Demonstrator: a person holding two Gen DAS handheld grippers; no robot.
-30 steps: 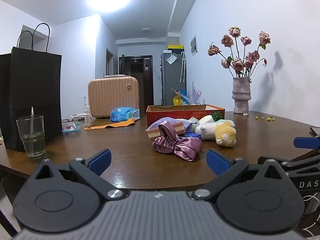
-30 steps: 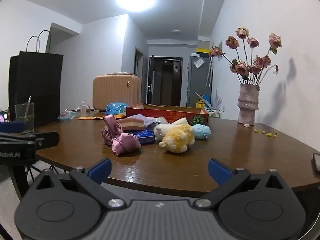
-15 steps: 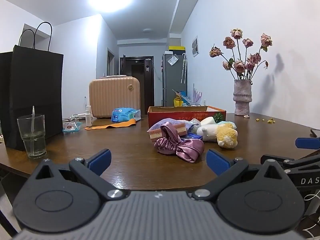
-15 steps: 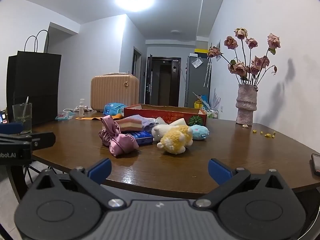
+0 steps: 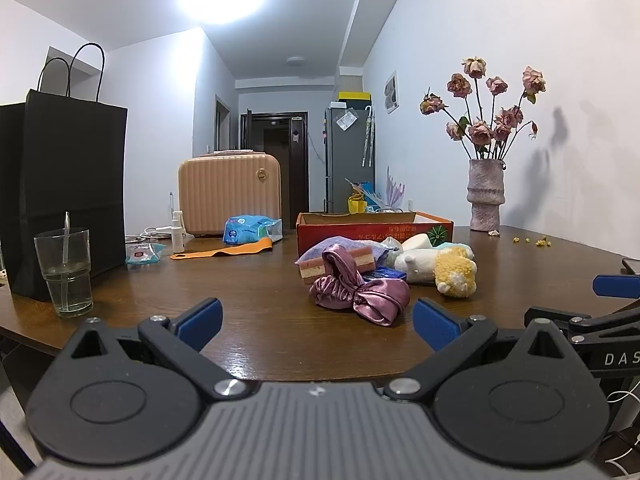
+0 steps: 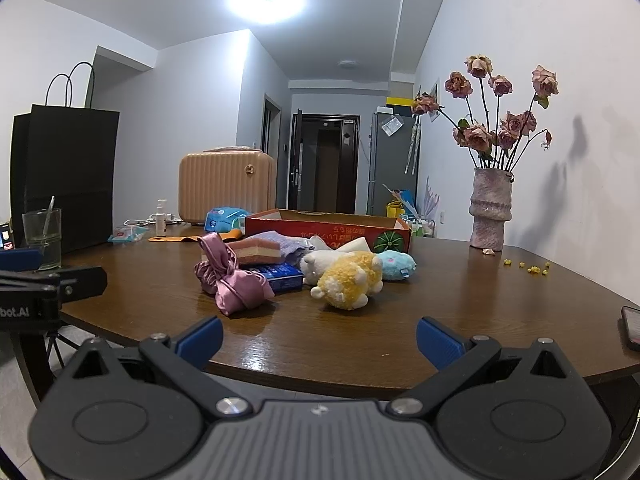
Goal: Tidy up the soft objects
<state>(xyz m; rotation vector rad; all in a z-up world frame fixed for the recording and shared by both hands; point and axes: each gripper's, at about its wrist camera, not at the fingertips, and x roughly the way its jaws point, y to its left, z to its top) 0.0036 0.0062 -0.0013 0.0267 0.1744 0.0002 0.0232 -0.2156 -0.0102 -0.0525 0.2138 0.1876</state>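
A pile of soft things lies mid-table in front of a red cardboard box (image 5: 374,227) (image 6: 328,226): a pink satin scrunchie (image 5: 360,294) (image 6: 230,280), a layered pink sponge (image 5: 340,262) (image 6: 256,251), a yellow-and-white plush (image 5: 454,274) (image 6: 350,280), a light blue plush (image 6: 396,266) and a blue packet (image 6: 285,276). My left gripper (image 5: 316,318) is open and empty at the table's near edge, short of the scrunchie. My right gripper (image 6: 318,338) is open and empty at the near edge, short of the yellow plush.
A glass of water (image 5: 66,272) and a black paper bag (image 5: 60,184) stand at the left. A peach suitcase (image 5: 230,194), a blue wipes pack (image 5: 250,230) and an orange strip (image 5: 222,251) lie behind. A vase of dried roses (image 5: 486,194) stands at the right. A phone (image 6: 632,328) lies at the right edge.
Both grippers have moved slightly forward toward the pile, with their view dipping a little. Both stay open. Nothing on the table has moved.
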